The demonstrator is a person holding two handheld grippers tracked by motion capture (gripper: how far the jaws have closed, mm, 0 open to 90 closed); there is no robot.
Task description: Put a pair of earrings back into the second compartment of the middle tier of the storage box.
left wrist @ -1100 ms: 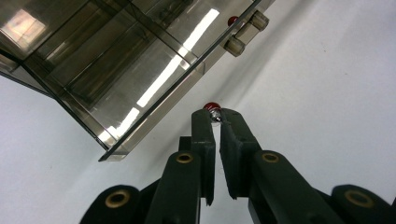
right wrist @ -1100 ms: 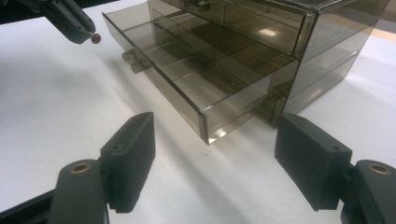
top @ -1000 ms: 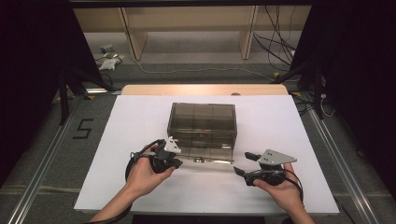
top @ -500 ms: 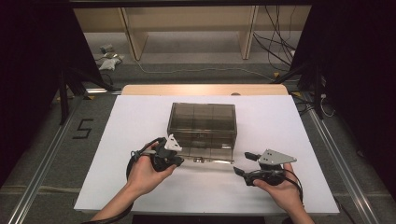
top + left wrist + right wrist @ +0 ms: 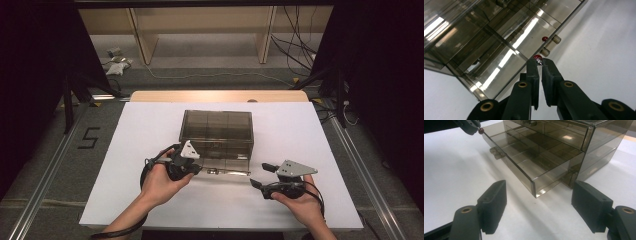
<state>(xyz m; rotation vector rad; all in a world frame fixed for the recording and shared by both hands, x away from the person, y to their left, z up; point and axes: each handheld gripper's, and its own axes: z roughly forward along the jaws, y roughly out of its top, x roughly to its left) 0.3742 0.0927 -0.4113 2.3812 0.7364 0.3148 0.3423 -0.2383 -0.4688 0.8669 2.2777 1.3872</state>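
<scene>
While the smoky plastic drawer box (image 5: pixel 217 133) stands in the middle of the white table (image 5: pixel 115 165), its bottom drawer (image 5: pixel 227 171) is seen in the high view pulled partly out toward the person. At the near left of the box, the left gripper (image 5: pixel 200 170) is held at the drawer front. In the left gripper view, the left gripper (image 5: pixel 540 65) is pinched on the small red knob (image 5: pixel 537 57). In the right gripper view, the right gripper (image 5: pixel 539 202) is spread wide near the box and holds nothing. The drawer seems opened halfway; more pulling is judged to be left.
</scene>
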